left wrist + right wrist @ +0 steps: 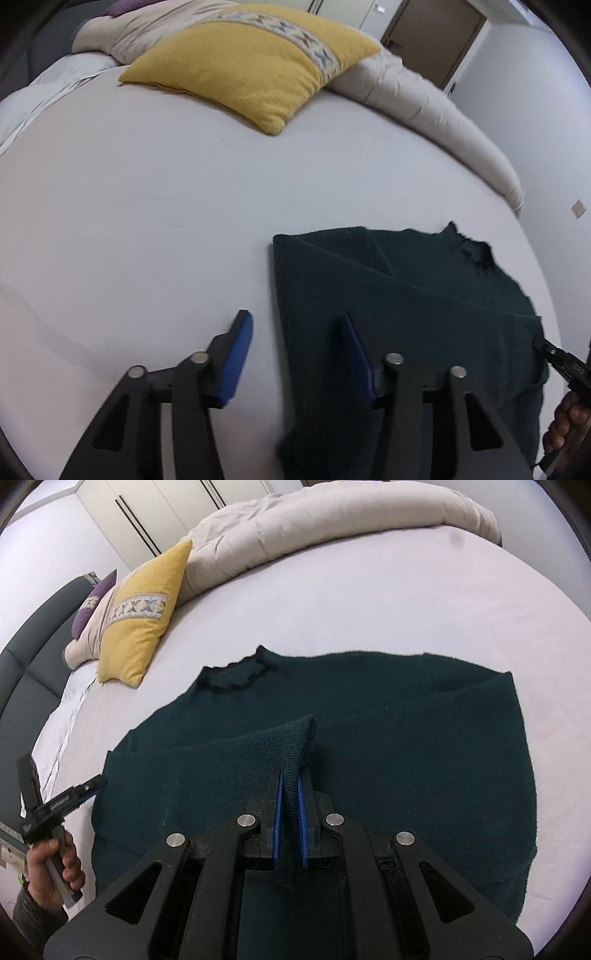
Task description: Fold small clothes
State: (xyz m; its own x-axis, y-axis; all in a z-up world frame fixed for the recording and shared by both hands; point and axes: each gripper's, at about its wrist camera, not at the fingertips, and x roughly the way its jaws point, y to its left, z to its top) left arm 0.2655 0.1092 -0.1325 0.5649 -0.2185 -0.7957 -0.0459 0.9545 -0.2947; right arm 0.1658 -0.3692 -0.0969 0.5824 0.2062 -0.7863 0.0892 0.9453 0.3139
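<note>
A dark green knitted sweater lies flat on the white bed sheet, collar toward the pillows. Its sleeves are folded in over the body. My right gripper is shut on a sleeve cuff and holds it lifted over the sweater's middle. My left gripper is open and empty, straddling the sweater's left edge just above the sheet. It also shows in the right wrist view at the sweater's left side. The right gripper shows in the left wrist view at the far right.
A yellow pillow with a patterned band lies at the head of the bed, with a purple pillow behind it. A beige rolled duvet runs along the bed's far side. A wardrobe and a door stand beyond.
</note>
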